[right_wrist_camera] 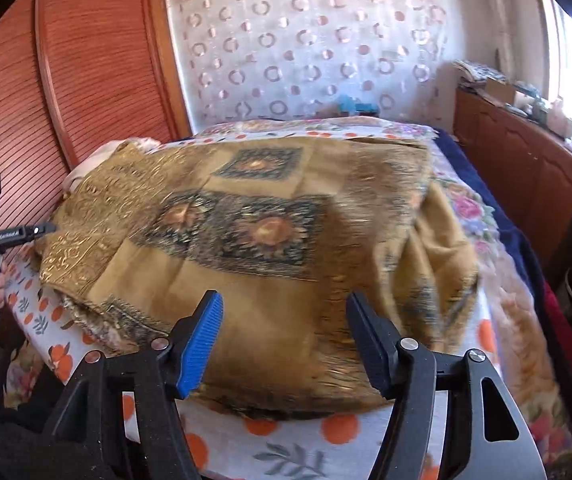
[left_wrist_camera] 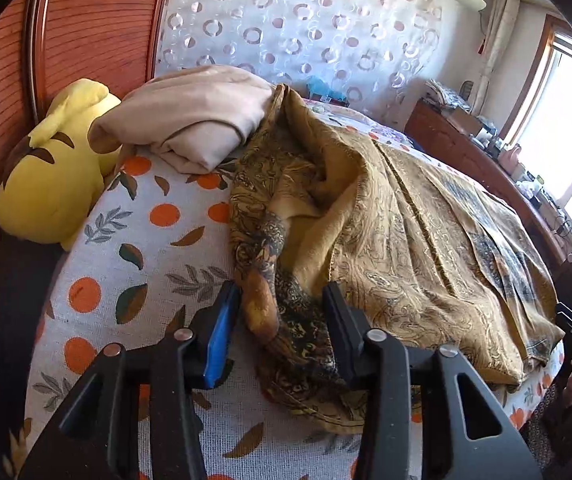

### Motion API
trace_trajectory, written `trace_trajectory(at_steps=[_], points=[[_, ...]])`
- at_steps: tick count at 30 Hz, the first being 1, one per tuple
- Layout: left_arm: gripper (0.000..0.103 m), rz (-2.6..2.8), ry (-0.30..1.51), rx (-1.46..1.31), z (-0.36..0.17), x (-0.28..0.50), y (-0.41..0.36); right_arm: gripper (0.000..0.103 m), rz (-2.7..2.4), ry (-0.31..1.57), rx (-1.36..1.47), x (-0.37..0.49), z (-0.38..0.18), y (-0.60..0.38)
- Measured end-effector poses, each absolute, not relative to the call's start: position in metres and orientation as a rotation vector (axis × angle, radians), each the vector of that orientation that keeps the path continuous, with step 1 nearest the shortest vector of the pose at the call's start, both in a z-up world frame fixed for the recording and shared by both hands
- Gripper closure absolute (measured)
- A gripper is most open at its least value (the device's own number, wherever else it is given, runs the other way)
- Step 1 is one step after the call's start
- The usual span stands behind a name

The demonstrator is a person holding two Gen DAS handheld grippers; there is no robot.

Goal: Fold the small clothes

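Note:
A mustard-gold garment [left_wrist_camera: 406, 240] with dark paisley and square flower patterns lies spread across the bed, its near left part crumpled into a thick fold. My left gripper [left_wrist_camera: 280, 304] stands partly open astride that fold, which fills the gap between the fingers and rests on the sheet. In the right wrist view the same garment [right_wrist_camera: 286, 240] lies fairly flat. My right gripper [right_wrist_camera: 282, 320] hovers open over its near edge with nothing pinched. The left gripper [right_wrist_camera: 42, 229] shows at the far left, held by a hand.
The bed sheet [left_wrist_camera: 146, 240] is white with orange fruits. A yellow plush toy [left_wrist_camera: 54, 184] and a folded beige cloth [left_wrist_camera: 190, 120] sit by the wooden headboard [left_wrist_camera: 86, 20]. A wooden cabinet [right_wrist_camera: 526, 168] and a blue blanket [right_wrist_camera: 506, 220] line the right side.

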State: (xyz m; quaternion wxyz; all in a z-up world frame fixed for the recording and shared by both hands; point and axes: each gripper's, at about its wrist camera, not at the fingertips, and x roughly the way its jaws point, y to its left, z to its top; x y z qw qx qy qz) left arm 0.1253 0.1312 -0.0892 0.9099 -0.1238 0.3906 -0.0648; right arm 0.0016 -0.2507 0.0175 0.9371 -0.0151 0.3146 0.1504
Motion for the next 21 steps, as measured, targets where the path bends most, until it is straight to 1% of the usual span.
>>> trace_trajectory(at_steps=[7, 11, 13, 14, 15, 17, 18, 19, 21], points=[[0.060, -0.134, 0.800, -0.246, -0.089, 0.125, 0.131, 0.036, 0.308, 0.692, -0.087, 0.020, 0.000, -0.234], [0.060, -0.138, 0.798, -0.250, -0.090, 0.126, 0.132, 0.035, 0.286, 0.669, -0.145, 0.020, -0.005, -0.229], [0.060, -0.138, 0.798, -0.250, -0.090, 0.126, 0.132, 0.033, 0.280, 0.659, -0.135, 0.021, -0.006, -0.230], [0.062, -0.139, 0.798, -0.251, -0.090, 0.126, 0.132, 0.032, 0.281, 0.654, -0.128, 0.022, -0.007, -0.231], [0.069, -0.139, 0.798, -0.250, -0.090, 0.126, 0.132, 0.031, 0.282, 0.650, -0.131, 0.022, -0.007, -0.228], [0.078, -0.152, 0.801, -0.262, -0.091, 0.127, 0.134, 0.029, 0.280, 0.636, -0.131, 0.022, -0.009, -0.226], [0.085, -0.154, 0.804, -0.264, -0.091, 0.127, 0.134, 0.028, 0.280, 0.630, -0.130, 0.021, -0.011, -0.223], [0.087, -0.161, 0.810, -0.267, -0.091, 0.128, 0.134, 0.027, 0.280, 0.625, -0.130, 0.019, -0.012, -0.222], [0.096, -0.176, 0.809, -0.276, -0.089, 0.128, 0.134, 0.027, 0.281, 0.622, -0.128, 0.020, -0.013, -0.221]])
